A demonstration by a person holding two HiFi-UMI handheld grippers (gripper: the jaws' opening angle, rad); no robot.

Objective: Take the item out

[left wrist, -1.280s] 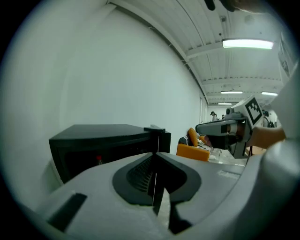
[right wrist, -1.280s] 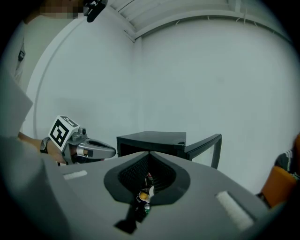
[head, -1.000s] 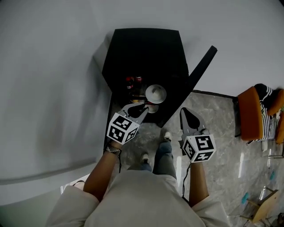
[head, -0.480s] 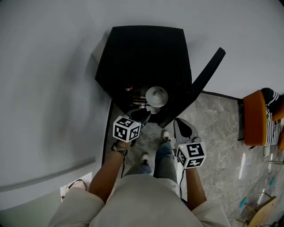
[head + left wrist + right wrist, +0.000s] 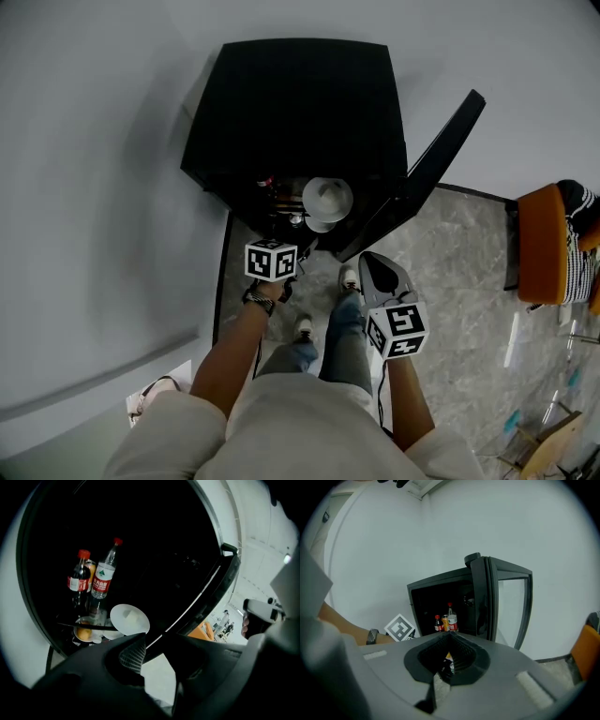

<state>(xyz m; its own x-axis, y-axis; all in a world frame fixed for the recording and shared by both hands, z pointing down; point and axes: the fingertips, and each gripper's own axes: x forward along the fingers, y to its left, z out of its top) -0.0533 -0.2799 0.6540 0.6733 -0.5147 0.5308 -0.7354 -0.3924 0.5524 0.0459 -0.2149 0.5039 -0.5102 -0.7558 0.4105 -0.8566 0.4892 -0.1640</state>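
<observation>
A black mini fridge point(image 5: 300, 103) stands on the floor with its door point(image 5: 427, 169) swung open to the right. On its shelf are a white plate point(image 5: 130, 619), a cola bottle point(image 5: 78, 579), a can point(image 5: 90, 568), a water bottle point(image 5: 104, 577) and a bowl with an orange fruit point(image 5: 83, 633). My left gripper point(image 5: 157, 656) hangs just in front of the shelf, its jaws opening with only floor showing between them. From above, the left gripper point(image 5: 286, 253) is mostly hidden under its marker cube. My right gripper point(image 5: 367, 260) hangs lower right, shut and empty.
The open door point(image 5: 492, 597) juts out beside my right gripper point(image 5: 449, 637). A person's shoes point(image 5: 349, 281) stand on the marble floor below the fridge. An orange chair point(image 5: 539, 244) sits at the far right. A plain wall runs behind and to the left.
My left gripper has moved forward to the fridge opening and tilted, so its fingers now hide under the cube. The right gripper drifted slightly left.
</observation>
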